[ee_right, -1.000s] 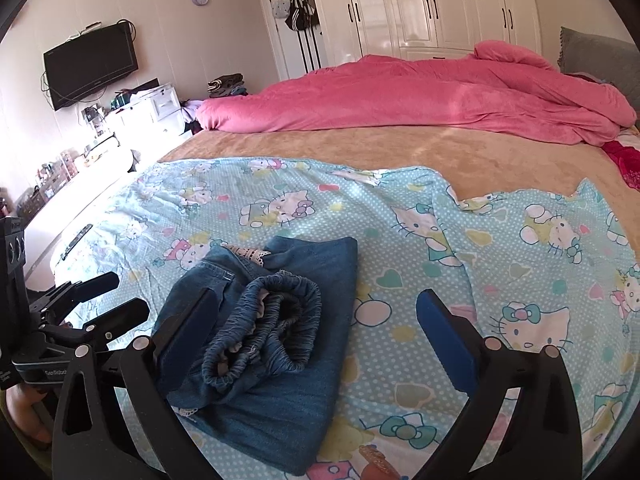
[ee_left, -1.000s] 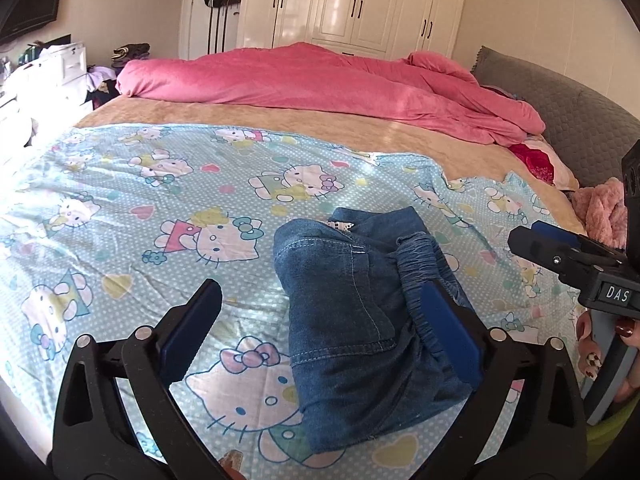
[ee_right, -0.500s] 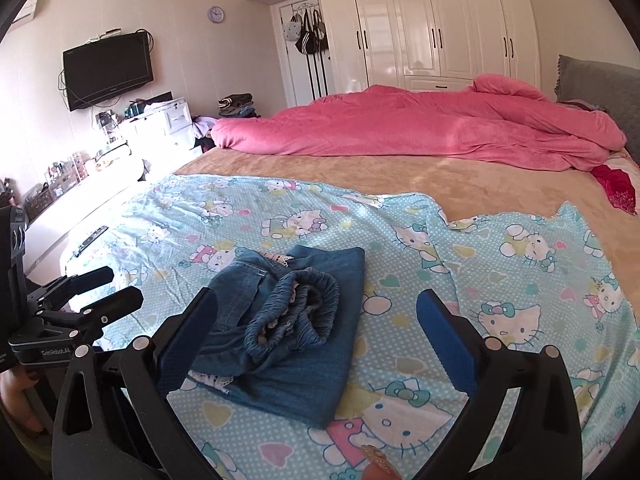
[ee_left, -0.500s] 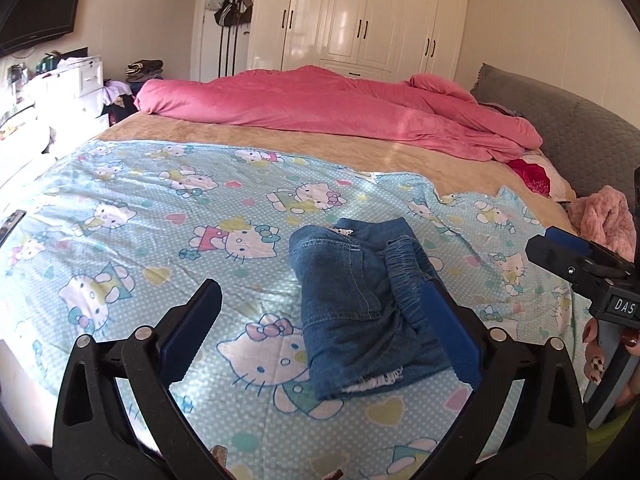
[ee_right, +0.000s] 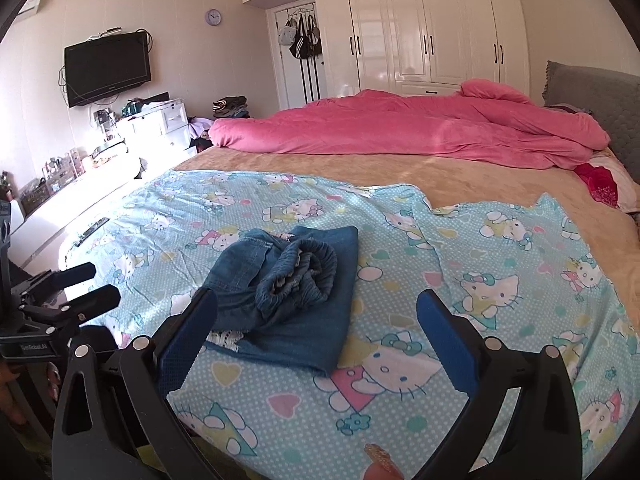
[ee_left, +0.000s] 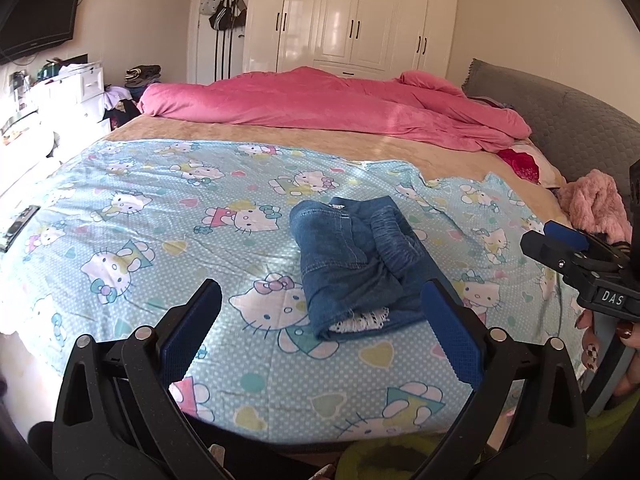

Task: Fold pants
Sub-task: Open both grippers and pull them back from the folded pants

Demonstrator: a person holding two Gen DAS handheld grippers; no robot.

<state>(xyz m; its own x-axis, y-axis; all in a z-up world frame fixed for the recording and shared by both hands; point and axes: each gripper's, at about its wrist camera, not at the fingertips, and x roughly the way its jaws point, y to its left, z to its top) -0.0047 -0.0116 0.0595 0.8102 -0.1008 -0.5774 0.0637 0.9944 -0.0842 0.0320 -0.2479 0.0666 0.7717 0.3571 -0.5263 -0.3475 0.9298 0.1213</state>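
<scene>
Left hand-held gripper is hovering off the bed's near edge, jaws spread wide, gripping nothing. Right hand-held gripper is hanging the same way, jaws wide and empty. Pants are lying folded into a denim bundle on the cartoon-cat sheet, just ahead of both grippers, touching neither; the elastic waistband is bunching on top, white lace trim is poking out at the near end. Nothing is sitting between the jaws and the pants.

Left view is catching the right hand-held gripper at its right edge, a hand with dark-painted nails wrapping the handle; also a pink fluffy item to the right by the grey headboard. Right view is showing the left hand-held gripper at its left edge, plus a TV on the wall far left. Beyond the pants: tan blanket, then pink duvet, then white wardrobe at the back.
</scene>
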